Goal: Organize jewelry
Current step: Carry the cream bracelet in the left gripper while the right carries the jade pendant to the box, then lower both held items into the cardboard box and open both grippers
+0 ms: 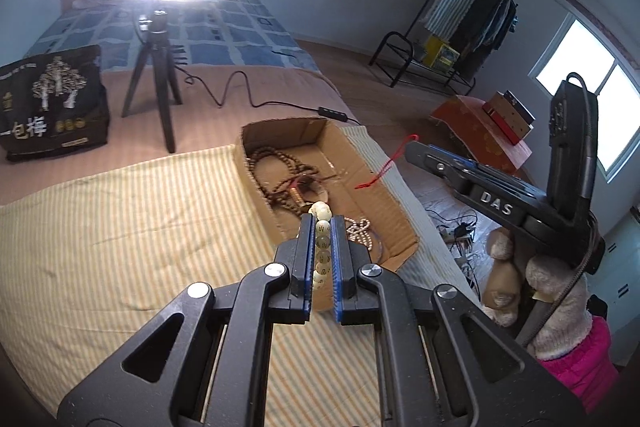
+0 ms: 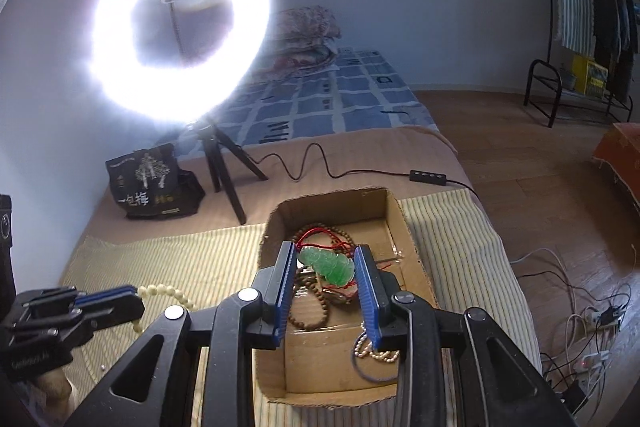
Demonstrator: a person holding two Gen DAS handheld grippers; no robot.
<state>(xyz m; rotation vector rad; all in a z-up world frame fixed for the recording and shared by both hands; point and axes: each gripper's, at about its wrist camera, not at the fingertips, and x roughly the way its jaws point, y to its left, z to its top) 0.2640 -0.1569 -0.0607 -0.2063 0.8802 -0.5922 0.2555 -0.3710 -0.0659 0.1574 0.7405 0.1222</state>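
Bedroom scene, bed [image 1: 100,227] spread with a striped yellow cloth [image 1: 132,211], wide open to the left of the cardboard box [image 1: 400,223] — plenty of bare cloth there. Box set near the bed's right edge, only a narrow strip of cloth between its right wall and the drop to the wooden floor [image 2: 520,155]. Cables and a power strip [image 2: 588,363] scattered down on that floor. Behind the box, a ring light [image 2: 180,39] on a small tripod, its cord snaking across the bed to an inline switch just past the box's far corner. Black printed bag [image 1: 52,103] well off to the left, beside the tripod.

Left tool [image 1: 322,243] nearly closed, clamped on a pale bead bracelet [image 1: 322,247] — beads stacked in a line between the blue pads, top bead poking past the tips. Held just at the box's left wall, above the cloth. From the right wrist view, bracelet loop draping out of the tips over the cloth.

Right tool [image 2: 326,267] open about midway, pinching a green jade pendant [image 2: 329,263] between its pads, above the box interior. Red cord [image 2: 320,233] trailing from the pendant. Below, on the box floor: brown wooden bead strands [image 2: 316,311], a pearl strand [image 2: 370,349] near the front right corner.
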